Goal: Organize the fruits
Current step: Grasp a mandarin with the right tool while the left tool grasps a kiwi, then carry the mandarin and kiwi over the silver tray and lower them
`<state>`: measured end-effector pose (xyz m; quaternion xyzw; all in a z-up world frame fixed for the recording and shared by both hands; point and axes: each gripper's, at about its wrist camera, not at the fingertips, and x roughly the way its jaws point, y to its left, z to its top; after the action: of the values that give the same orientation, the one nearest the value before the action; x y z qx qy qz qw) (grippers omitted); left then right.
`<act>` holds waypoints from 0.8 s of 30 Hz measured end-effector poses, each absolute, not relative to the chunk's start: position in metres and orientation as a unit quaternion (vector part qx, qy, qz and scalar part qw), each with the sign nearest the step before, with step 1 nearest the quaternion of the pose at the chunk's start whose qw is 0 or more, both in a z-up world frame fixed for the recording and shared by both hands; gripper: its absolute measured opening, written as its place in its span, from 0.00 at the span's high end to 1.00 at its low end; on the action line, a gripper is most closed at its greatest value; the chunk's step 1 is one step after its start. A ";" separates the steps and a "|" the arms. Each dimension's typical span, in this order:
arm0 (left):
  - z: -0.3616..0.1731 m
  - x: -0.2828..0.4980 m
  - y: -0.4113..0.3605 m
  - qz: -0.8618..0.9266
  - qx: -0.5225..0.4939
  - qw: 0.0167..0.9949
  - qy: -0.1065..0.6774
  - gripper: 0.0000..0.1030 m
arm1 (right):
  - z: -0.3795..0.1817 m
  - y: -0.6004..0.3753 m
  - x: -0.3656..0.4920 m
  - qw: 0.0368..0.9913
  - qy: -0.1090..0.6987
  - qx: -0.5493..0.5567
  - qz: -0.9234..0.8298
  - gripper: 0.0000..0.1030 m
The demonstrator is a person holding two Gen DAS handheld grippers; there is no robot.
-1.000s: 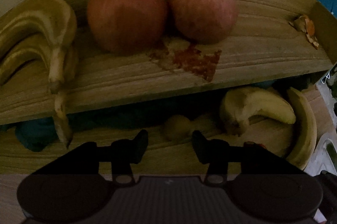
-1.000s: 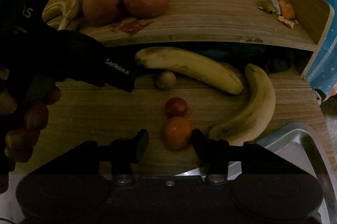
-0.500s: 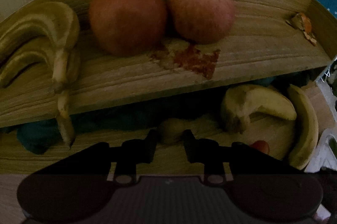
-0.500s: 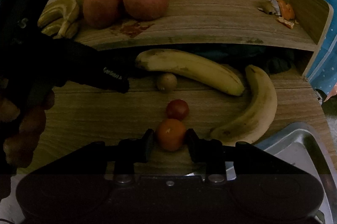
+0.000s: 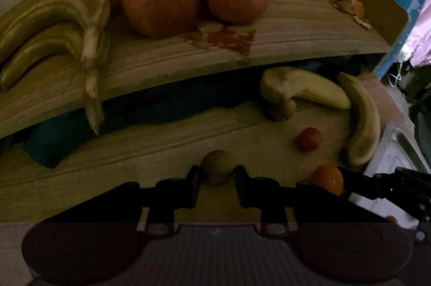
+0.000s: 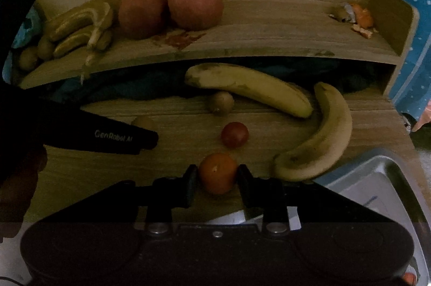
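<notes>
Left wrist view: left gripper pinching small, light, firm brown kiwi across its middle; right gripper likewise clamping smooth, soft orange tangerine.

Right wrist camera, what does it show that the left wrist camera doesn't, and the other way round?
Only the right wrist view shows the metal tray, two more kiwis on the upper shelf's left end, and the left gripper's side.

Only the left wrist view shows the left gripper closed on a kiwi.

Both show two apples, loose bananas, the cherry tomato and the right gripper clamping the orange.
</notes>
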<state>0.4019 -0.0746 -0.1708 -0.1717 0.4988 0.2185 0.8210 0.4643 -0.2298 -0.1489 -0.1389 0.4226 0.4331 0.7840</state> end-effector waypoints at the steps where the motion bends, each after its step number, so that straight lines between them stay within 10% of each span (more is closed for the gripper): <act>1: -0.169 0.401 -0.078 0.214 -0.169 0.823 0.499 0.70 | -0.147 -0.232 0.463 0.787 0.421 -0.137 0.431 0.67; 24: -0.123 0.432 -0.187 0.062 -0.091 0.867 0.486 0.70 | -0.099 -0.352 0.454 0.871 0.387 -0.078 0.293 0.67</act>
<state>0.4319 -0.1875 -0.1235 -0.0909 0.4859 0.0619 0.8671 0.4540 -0.3519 -0.0992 -0.0777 0.3867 0.2930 0.8710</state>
